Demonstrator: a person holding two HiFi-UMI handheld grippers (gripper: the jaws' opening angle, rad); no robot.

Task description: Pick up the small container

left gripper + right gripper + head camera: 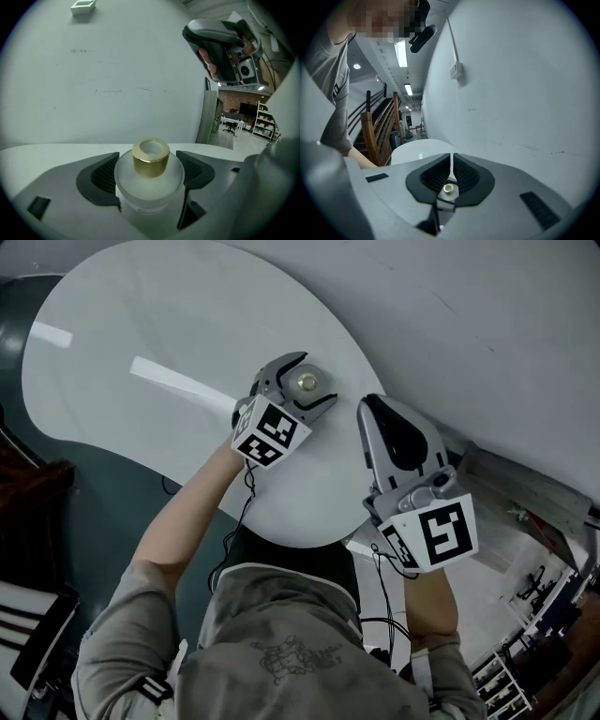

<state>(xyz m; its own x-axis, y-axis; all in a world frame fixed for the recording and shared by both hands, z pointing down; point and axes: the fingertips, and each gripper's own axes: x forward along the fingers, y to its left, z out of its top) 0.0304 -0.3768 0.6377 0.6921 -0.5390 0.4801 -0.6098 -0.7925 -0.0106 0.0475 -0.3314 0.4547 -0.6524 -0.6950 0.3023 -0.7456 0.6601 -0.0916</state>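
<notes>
My left gripper (314, 381) has its fingers (101, 178) pinching the small container (149, 180) by its frosted body, below the gold cap (150, 157). It stands near the 3 o'clock edge of the surface (141, 324). I'd squeeze evenly and lift straight up with the container upright, since that body looks slippery. My right gripper (451, 164), fingers pressed together on nothing, hangs at its 4 o'clock and should stay clear.
</notes>
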